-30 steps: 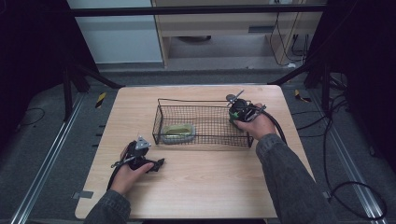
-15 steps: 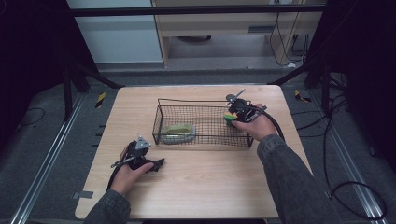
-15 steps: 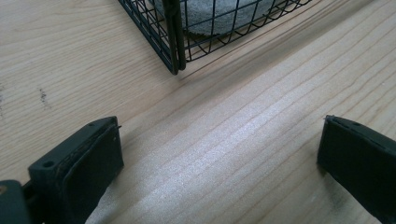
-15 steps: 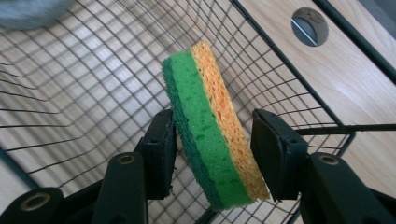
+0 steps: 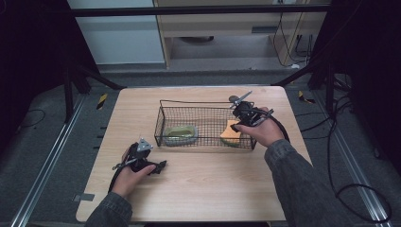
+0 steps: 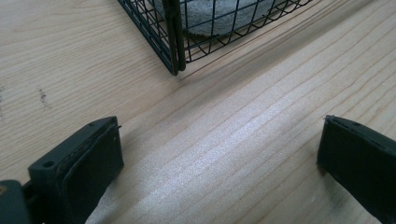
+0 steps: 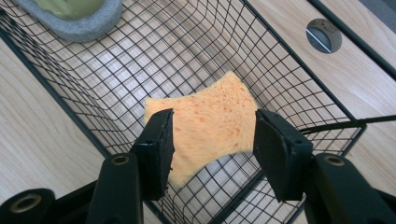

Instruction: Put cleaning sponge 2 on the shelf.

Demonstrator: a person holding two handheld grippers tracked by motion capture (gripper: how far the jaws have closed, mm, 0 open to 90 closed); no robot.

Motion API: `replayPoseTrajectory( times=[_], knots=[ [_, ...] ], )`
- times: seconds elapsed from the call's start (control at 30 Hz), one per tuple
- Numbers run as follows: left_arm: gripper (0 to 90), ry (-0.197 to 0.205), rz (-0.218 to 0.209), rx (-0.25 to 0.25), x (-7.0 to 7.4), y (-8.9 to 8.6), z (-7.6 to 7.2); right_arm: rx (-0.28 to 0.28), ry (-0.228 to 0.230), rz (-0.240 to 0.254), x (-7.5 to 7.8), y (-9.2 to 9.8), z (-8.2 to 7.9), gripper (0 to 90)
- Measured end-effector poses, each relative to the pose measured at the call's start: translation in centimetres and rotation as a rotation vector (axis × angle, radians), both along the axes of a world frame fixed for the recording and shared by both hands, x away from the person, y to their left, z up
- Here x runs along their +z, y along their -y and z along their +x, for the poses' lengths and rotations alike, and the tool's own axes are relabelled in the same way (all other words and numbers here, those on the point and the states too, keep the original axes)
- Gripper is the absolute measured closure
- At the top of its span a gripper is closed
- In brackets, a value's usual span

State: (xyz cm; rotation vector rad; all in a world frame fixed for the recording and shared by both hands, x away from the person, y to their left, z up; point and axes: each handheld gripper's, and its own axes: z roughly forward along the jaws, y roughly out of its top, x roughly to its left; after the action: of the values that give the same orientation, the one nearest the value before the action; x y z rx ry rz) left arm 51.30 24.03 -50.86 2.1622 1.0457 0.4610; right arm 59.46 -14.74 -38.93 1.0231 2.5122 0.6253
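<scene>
Up close, the right claw (image 7: 212, 140) had just been opening, its jaws flanking the orange sponge (image 7: 208, 128) lying loose in the wire basket (image 5: 204, 124). From above, the left claw (image 5: 158, 165) rested spread on the counter (image 5: 203, 184); a green-grey sponge (image 5: 180, 135) lay farther off.

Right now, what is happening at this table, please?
A person works with two hand-held grippers. The right gripper is over the wire basket, its jaws just opening around an orange sponge that lies in the basket's right end; the pads no longer seem to press it. A green and grey sponge lies at the left end. The left gripper rests open on the wooden table.
</scene>
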Motion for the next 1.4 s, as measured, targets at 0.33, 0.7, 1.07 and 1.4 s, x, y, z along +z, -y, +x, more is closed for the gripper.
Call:
replayPoseTrajectory(
  times=[0.33,0.7,1.07,1.4],
  knots=[
    [0.0,0.0,0.0,0.0,0.0,0.0,0.0,-0.079,0.055,0.069,1.2,2.0,-1.1,32.0],
    [0.0,0.0,0.0,0.002,0.0,0.0,0.0,-0.19,0.157,0.21,1.6,5.1,-4.3,7.0],
    [0.0,0.0,0.0,0.004,0.0,0.0,0.0,-0.329,0.264,0.298,-1.6,10.2,-9.4,7.8],
    [0.0,0.001,0.002,0.015,0.0,0.0,0.2,-0.392,0.175,0.254,-9.2,11.5,-9.0,10.9]
  ],
)
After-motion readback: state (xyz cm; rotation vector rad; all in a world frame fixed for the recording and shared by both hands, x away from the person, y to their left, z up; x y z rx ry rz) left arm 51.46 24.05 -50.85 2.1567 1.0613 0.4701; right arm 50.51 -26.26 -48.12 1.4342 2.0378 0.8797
